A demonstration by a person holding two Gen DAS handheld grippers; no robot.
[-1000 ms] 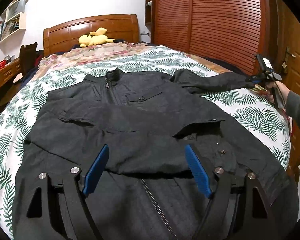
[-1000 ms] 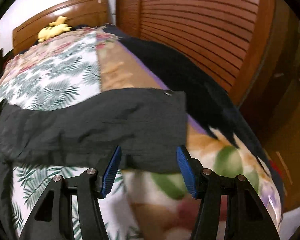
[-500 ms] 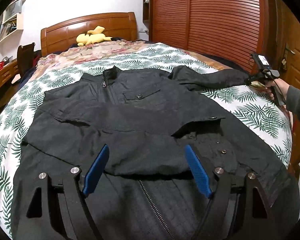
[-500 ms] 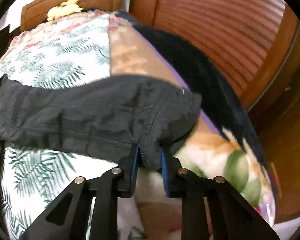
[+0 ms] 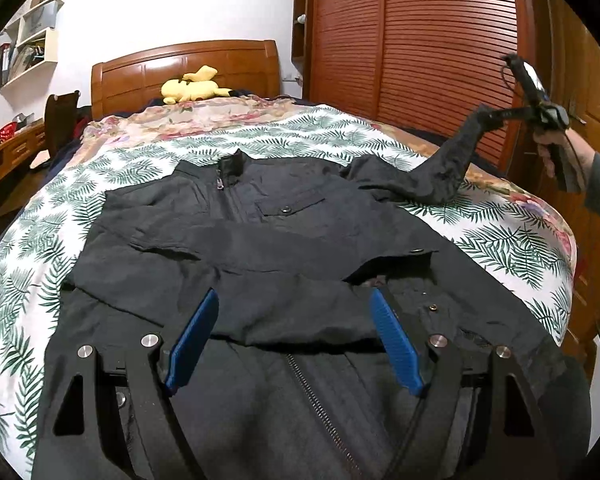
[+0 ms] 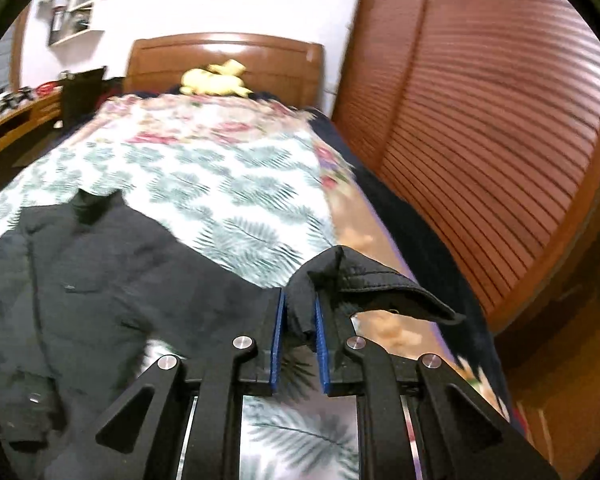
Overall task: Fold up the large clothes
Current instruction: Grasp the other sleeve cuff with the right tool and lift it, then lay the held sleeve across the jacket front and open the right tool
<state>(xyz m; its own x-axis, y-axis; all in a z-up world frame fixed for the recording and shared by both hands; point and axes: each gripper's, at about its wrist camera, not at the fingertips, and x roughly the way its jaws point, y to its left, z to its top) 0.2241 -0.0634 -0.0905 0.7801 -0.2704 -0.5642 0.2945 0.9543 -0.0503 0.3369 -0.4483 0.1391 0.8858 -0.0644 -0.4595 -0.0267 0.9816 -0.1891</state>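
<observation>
a black jacket (image 5: 260,264) lies front-up on the fern-print bedspread (image 5: 512,248), zipper running beneath the left gripper (image 5: 294,340), whose blue pads stand wide apart above the hem with nothing pinched. the right gripper (image 6: 300,320) is closing on the sleeve cuff (image 6: 364,284), fabric between its pads, and holds the sleeve lifted clear of the bed. a yellow plush toy (image 5: 194,88) lies far ahead, by the headboard.
</observation>
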